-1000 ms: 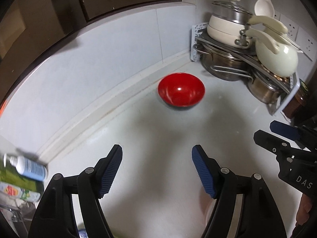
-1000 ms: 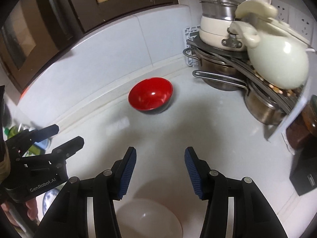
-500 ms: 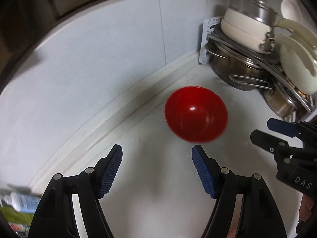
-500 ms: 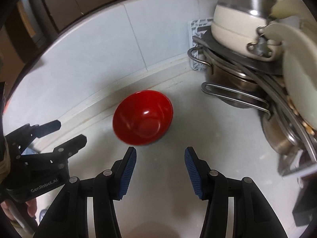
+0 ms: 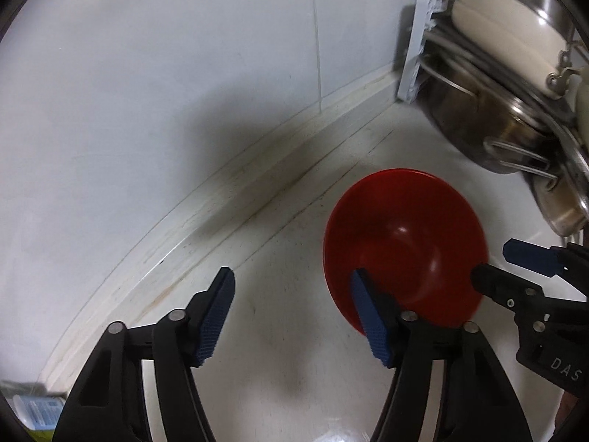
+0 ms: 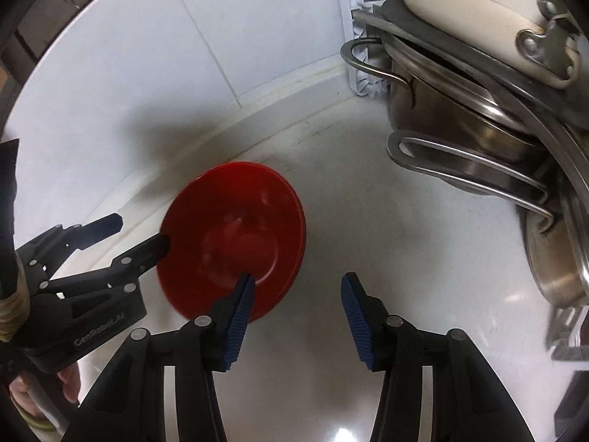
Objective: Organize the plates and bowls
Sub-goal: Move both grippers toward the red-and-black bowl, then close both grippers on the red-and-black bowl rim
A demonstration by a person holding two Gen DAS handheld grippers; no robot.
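A red bowl (image 5: 405, 243) (image 6: 235, 235) sits upright on the white counter (image 5: 279, 368) close to the wall. My left gripper (image 5: 292, 313) is open, and its right finger (image 5: 368, 316) overlaps the bowl's near left rim. My right gripper (image 6: 296, 305) is open too, with its left finger (image 6: 239, 305) over the bowl's near right rim. In the right wrist view the left gripper (image 6: 132, 237) reaches the bowl's left edge. Seen from the left wrist, the right gripper (image 5: 508, 265) meets the bowl's right edge. Nothing is clamped.
A rack (image 6: 362, 33) in the corner holds steel pots (image 6: 478, 140) (image 5: 489, 129) and a cream pan (image 6: 471, 3), just right of the bowl. The tiled wall (image 5: 184, 73) rises behind. A bottle (image 5: 33, 405) lies at the far left. A hand (image 6: 70, 379) grips the left tool.
Both grippers have moved forward and down to the red bowl, which now lies at their fingertips, one gripper on each side. The white bowl under the right gripper has left the view.
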